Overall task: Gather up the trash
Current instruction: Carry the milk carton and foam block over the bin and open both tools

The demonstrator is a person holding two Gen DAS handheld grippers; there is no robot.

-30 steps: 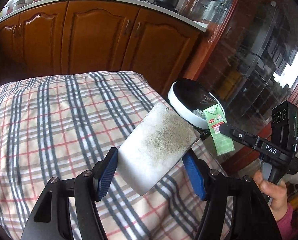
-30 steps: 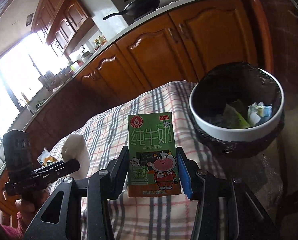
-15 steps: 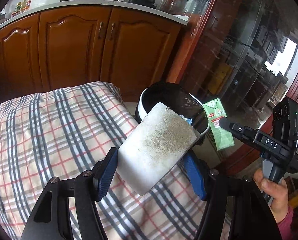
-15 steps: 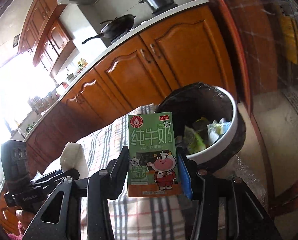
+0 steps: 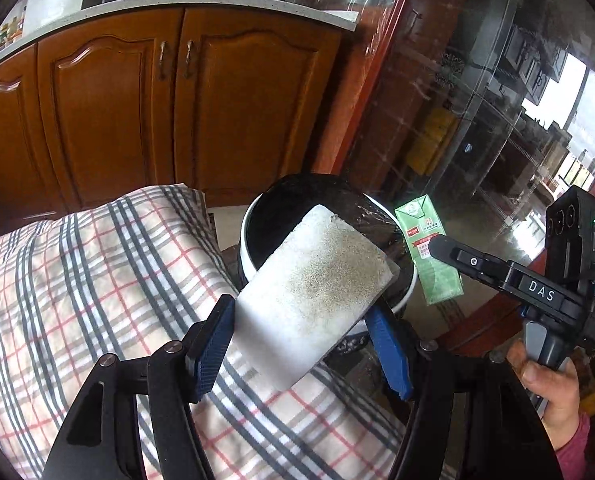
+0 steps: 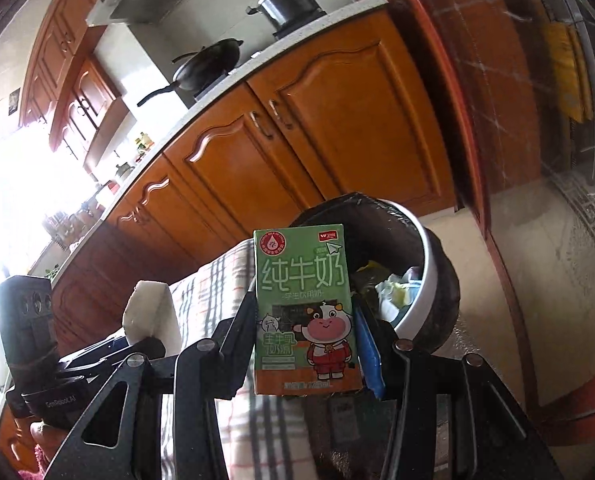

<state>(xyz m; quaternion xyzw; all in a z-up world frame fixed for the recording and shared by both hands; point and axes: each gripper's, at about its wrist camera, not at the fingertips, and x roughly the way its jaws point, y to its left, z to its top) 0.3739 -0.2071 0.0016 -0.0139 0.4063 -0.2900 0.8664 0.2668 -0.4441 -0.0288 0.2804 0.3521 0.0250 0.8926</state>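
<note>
We see the left tongs point(image 5: 301, 350) clamped on a white foam block point(image 5: 311, 300), blue pads point(image 5: 213, 338) pressing both sides; its top face is speckled brownish. The block's far end overlaps the white-rimmed bin point(image 5: 246, 240) with a black liner, beside the plaid-covered counter point(image 5: 77, 300). To the right, the right tongs point(image 5: 437, 246) hold a green milk carton point(image 5: 429, 248) just beside the bin's rim. A hand point(image 5: 549, 392) grips that handle. Wooden cabinets point(image 5: 137, 100) stand behind.
</note>
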